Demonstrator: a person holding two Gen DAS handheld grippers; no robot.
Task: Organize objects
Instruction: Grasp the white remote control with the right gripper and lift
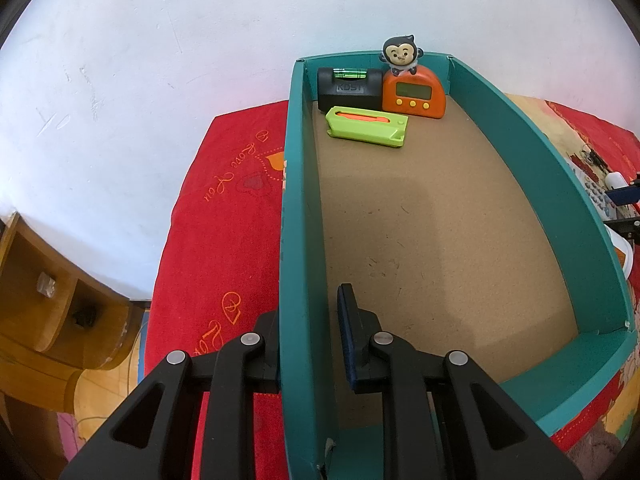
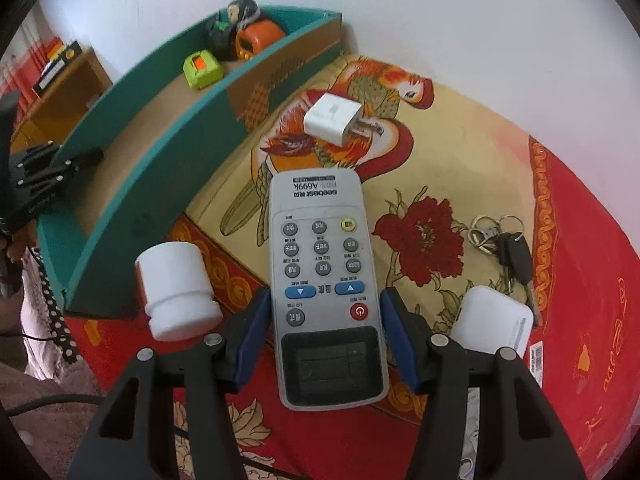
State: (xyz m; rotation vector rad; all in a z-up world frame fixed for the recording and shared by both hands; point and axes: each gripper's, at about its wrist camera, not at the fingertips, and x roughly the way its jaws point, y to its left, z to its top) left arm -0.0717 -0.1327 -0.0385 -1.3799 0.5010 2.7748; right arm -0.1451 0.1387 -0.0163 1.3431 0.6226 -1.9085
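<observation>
Though level (image 1: 348, 88), timer (image 1: 414, 94) and cutter (image 1: 366, 126) sit boxed, remote (image 2: 326, 280), bottle (image 2: 176, 290), charger (image 2: 332, 118), keys (image 2: 504, 244) remain out; right jaws wide astride remote, ungripped; left jaws straddle box (image 1: 298, 240) wall, grip unclear.

Box (image 1: 296, 208) teal, brown floor; timer (image 1: 414, 94) orange; case (image 1: 366, 126) lime; remote (image 2: 324, 280) grey, blue arrows; cloth (image 2: 580, 280) red, floral-bird print.
</observation>
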